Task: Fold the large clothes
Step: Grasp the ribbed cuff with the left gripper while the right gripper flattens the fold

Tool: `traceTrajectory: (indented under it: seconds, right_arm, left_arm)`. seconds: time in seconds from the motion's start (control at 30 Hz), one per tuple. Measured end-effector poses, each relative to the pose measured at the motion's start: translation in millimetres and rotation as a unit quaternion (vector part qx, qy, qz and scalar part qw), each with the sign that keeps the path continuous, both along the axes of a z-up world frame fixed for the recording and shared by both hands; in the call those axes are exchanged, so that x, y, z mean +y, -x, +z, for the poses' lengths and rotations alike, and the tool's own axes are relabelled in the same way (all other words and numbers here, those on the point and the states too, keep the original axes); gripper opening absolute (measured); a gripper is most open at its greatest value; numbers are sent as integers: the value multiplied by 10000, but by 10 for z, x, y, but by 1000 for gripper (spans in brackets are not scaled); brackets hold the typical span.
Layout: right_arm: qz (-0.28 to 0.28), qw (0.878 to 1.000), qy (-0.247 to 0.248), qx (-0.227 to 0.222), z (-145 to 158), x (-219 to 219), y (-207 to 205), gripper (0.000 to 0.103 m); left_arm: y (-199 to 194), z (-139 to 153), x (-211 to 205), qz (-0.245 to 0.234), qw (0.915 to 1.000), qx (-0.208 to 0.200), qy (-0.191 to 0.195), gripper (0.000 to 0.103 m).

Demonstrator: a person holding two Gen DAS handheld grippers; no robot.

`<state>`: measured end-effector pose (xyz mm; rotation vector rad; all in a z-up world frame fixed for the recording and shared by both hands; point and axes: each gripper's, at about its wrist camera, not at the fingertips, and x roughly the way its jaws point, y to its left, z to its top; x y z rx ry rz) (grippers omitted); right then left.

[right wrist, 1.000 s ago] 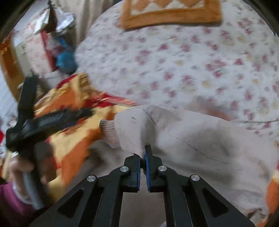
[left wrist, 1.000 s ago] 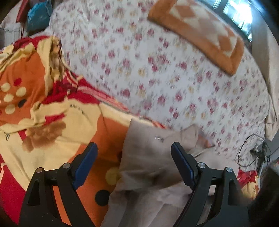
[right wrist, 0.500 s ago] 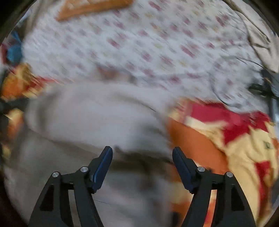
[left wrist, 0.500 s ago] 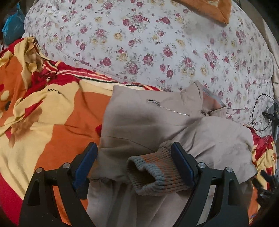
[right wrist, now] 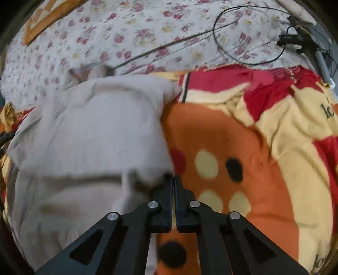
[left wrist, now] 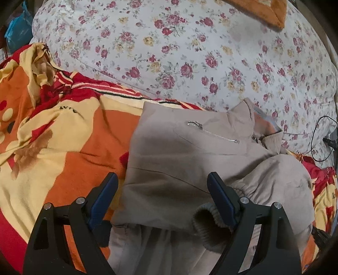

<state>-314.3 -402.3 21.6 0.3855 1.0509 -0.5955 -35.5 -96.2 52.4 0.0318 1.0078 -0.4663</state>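
A beige zip jacket (left wrist: pixel 179 160) lies partly folded on an orange, yellow and red blanket (left wrist: pixel 63 135). Its ribbed cuff (left wrist: pixel 209 226) lies by the right finger of my left gripper (left wrist: pixel 162 196), which is open and hovers just above the jacket, holding nothing. In the right wrist view the jacket (right wrist: pixel 88 135) fills the left half, blurred. My right gripper (right wrist: pixel 174 186) is shut at the jacket's right edge, over the blanket (right wrist: pixel 253 169). Whether cloth is pinched between its jaws I cannot tell.
A floral white quilt (left wrist: pixel 190 52) covers the far part of the bed, with an orange patterned cushion (left wrist: pixel 266 10) at the back. A black cable (right wrist: pixel 243 42) loops on the quilt at the right, by a dark device (right wrist: pixel 295 40).
The right gripper let go of the sleeve, opened, swung to the jacket's right edge and shut again. The sleeve now lies folded across the jacket. The left gripper stayed open and drew nearer.
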Motion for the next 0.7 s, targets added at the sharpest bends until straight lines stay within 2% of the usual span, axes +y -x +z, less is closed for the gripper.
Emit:
traceTrajectory:
  seconds: [0.03,0.07,0.1,0.17,0.2,0.3,0.43,0.53,0.63,0.7]
  right_arm:
    - [-44,9998,-126,-175,84,7,66,4]
    - [-183,9989,-161,-405,206,-9,124,11]
    - [-357,9972,-131,-645,351,-41,174,31]
    - [-517,9930,7,-1063,557,-62,158,53]
    - [-443,9916,82,-1215,657,-79,41,54]
    - [-119,9938,137,-1098,748,-128,-387,55]
    - [244,9960,-10,-864,629,-114,-886,55]
    - [95,9970,290,-712,508,-194,-996,56]
    - [-183,9973,262,-657,414,-441,-954,56]
    - [-419,9978,111,-502,261,-647,-933,56]
  left_arm:
    - [3,26,27,31,10000,-13,36,86]
    - [2,63,64,68,9999,-22,130,86]
    - [1,97,99,97,9997,-13,233,86]
    - [0,145,140,98,9993,17,361,86]
    - [3,175,161,57,9991,22,430,86]
    - [24,243,193,-305,9975,73,629,86]
    - [94,286,178,-1181,9894,426,734,86]
    - [202,241,90,-1569,9823,673,770,86]
    - [366,156,-119,-1930,9785,589,423,86]
    - [400,70,-234,-1914,9804,435,137,86]
